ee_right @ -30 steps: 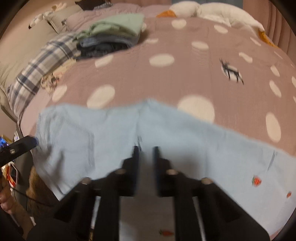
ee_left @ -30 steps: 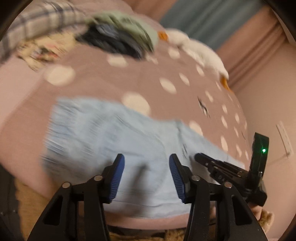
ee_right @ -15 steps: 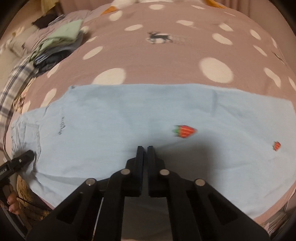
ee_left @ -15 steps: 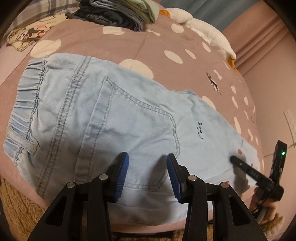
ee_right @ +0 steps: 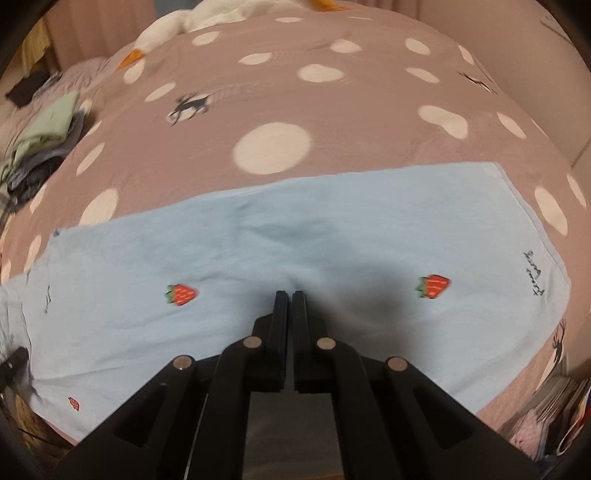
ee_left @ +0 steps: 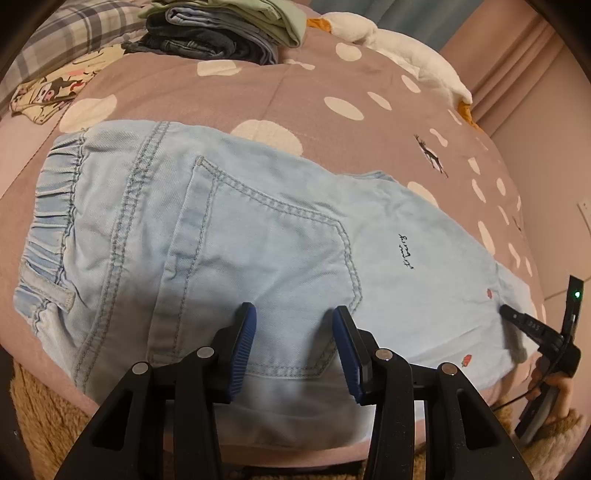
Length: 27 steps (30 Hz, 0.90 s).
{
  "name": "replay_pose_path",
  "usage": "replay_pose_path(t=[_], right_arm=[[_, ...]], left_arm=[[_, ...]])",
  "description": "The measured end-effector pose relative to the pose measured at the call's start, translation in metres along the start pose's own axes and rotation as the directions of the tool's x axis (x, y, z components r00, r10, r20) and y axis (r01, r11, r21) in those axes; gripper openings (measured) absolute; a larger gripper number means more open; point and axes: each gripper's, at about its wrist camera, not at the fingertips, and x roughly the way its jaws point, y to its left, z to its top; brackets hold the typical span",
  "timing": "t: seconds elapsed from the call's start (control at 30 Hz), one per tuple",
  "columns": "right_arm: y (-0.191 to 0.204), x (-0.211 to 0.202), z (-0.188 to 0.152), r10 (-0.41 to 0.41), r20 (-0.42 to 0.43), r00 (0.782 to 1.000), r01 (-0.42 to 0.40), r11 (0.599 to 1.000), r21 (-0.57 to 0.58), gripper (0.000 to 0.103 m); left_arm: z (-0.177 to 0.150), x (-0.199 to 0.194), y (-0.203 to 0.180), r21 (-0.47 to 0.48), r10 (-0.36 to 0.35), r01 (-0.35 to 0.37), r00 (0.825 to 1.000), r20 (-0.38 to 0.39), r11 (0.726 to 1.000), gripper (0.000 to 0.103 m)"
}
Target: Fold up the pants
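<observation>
Lying flat across the near side of the mauve bedspread with cream dots (ee_left: pixel 295 85), the pale blue denim pants with small strawberry motifs (ee_left: pixel 258 236) stretch from your left to your right, folded lengthwise so one back pocket faces up. Your left gripper (ee_left: pixel 291 347) hangs over the lower corner of that pocket with its blue-padded jaws parted and nothing between them; the elastic waistband edge sits well off to its left, close to the left side of the bed. Your right gripper (ee_right: pixel 290 306) has its black jaws pressed together, empty, over the leg section between two strawberries; whether its tips touch the cloth you cannot tell. In the right wrist view the hem edge runs near the right side, with only a narrow strip of bedspread beyond it. The near long edge of the pants lies close to the front edge of the bed. Beyond the far long edge, bare dotted bedspread stretches away. A stack of folded clothes in green, blue and dark denim (ee_left: pixel 221 29) stands well apart at the far left, and a white plush goose (ee_left: pixel 399 48) lies along the far side.
</observation>
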Motion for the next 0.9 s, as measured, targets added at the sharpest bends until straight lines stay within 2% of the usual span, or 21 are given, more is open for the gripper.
replay_pose_path(t=[0.17,0.47,0.6,0.9], right_arm=[[-0.014,-0.002,-0.001,-0.021,0.010,1.000,0.021,0.999,0.026,0.000],[-0.047,-0.001,0.006,-0.124,0.025,0.992,0.122,0.991,0.060,0.000],[-0.061,-0.001,0.007,-0.086,0.021,0.996,0.083,0.992,0.100,0.000],[-0.063,-0.002,0.008,-0.094,0.023,0.995,0.091,0.990,0.111,0.000]], left_arm=[[0.001,0.002,0.001,0.003,0.006,-0.006,1.000,-0.003,1.000,0.045],[0.002,0.003,0.002,-0.007,0.000,0.000,1.000,-0.003,1.000,0.045],[0.002,0.003,0.002,-0.006,-0.001,0.001,1.000,-0.003,1.000,0.045],[0.002,0.001,0.006,-0.022,-0.019,0.019,1.000,-0.005,1.000,0.045]])
